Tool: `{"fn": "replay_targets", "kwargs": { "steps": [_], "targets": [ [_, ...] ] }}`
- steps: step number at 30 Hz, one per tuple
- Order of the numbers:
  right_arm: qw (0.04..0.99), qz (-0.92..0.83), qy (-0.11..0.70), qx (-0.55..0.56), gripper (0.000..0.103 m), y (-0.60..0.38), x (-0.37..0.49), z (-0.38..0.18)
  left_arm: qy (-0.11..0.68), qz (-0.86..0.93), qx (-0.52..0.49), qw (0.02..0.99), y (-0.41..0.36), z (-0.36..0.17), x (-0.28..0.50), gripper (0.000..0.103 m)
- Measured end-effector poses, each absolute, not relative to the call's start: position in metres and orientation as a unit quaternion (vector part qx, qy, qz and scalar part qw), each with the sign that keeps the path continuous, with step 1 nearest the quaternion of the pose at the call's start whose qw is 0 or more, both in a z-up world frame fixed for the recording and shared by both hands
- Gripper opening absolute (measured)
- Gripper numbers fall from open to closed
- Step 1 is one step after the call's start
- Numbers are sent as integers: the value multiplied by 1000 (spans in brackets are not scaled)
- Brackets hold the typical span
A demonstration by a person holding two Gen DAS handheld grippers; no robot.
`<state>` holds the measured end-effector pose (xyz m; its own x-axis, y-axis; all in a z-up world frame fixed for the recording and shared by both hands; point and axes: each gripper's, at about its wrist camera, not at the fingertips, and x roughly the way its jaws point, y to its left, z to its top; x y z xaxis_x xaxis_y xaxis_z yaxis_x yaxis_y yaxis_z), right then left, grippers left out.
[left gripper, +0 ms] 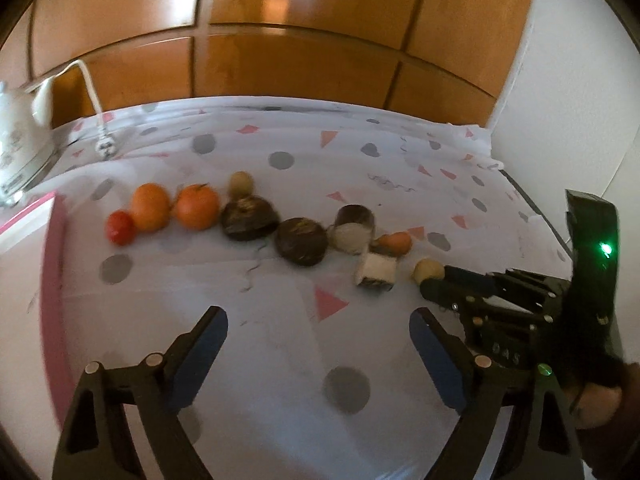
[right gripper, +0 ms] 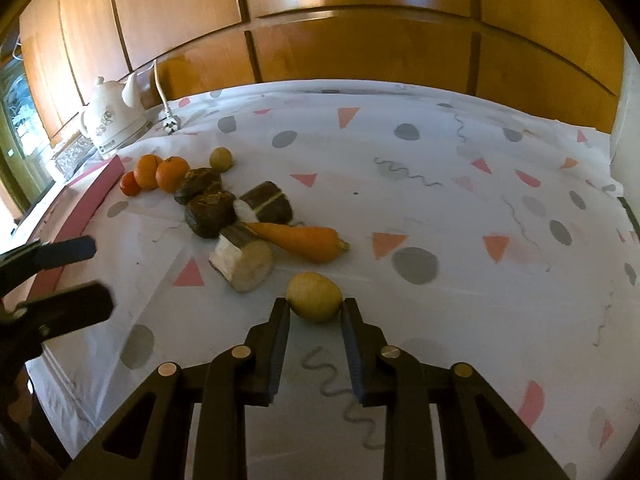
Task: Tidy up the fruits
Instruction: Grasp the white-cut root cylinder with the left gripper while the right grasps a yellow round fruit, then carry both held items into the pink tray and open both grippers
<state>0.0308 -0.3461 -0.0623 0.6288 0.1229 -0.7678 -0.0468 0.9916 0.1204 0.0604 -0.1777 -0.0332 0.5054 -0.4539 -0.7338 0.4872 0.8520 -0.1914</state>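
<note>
Tablecloth point(right gripper: 440, 184) with confetti pattern, wood-panelled wall point(right gripper: 360, 52) behind

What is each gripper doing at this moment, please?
Left gripper: open, nothing between its fingers.
Right gripper: fingers closed on the small yellow fruit on the tablecloth.

Produce lies in a loose diagonal row on the patterned cloth, upper left toward centre in the right wrist view. Red tomato point(right gripper: 130, 184) at far upper left, touching two oranges point(right gripper: 147, 171) point(right gripper: 172, 174). Small yellow fruit point(right gripper: 221, 159) just behind them, apart. Two dark brown rounds point(right gripper: 199, 185) point(right gripper: 211, 211), then a dark cut piece point(right gripper: 269, 202) with pale face. Carrot point(right gripper: 302, 242) lies flat, tip toward left. Pale cut chunk point(right gripper: 244, 262) below it. Yellow lemon point(right gripper: 315, 297) lowest, centre frame.
</note>
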Motion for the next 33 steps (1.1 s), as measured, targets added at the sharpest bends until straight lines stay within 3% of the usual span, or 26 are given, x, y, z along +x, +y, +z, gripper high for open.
{"fn": "replay_targets", "kwargs": {
  "steps": [5, 10, 15, 20, 25, 33],
  "targets": [
    [905, 31, 423, 37, 27, -353, 26, -65, 433, -280, 16, 857, -203, -43, 74, 78],
    [907, 29, 419, 37, 27, -353, 26, -68, 438, -280, 12, 854, -219, -49, 82, 77],
    [907, 28, 418, 37, 27, -353, 26, -68, 444, -280, 10, 851, -232, -53, 91, 66],
    [907, 28, 419, 33, 29, -351, 26, -68, 461, -290, -7, 839, -235, -62, 97, 26],
    [906, 29, 422, 26, 38, -347, 28, -68, 450, -297, 13, 842, -225, -58, 80, 26],
    [904, 18, 427, 26, 40, -344, 35, -69, 438, -280, 18, 854, -180, -58, 52, 25]
  ]
}}
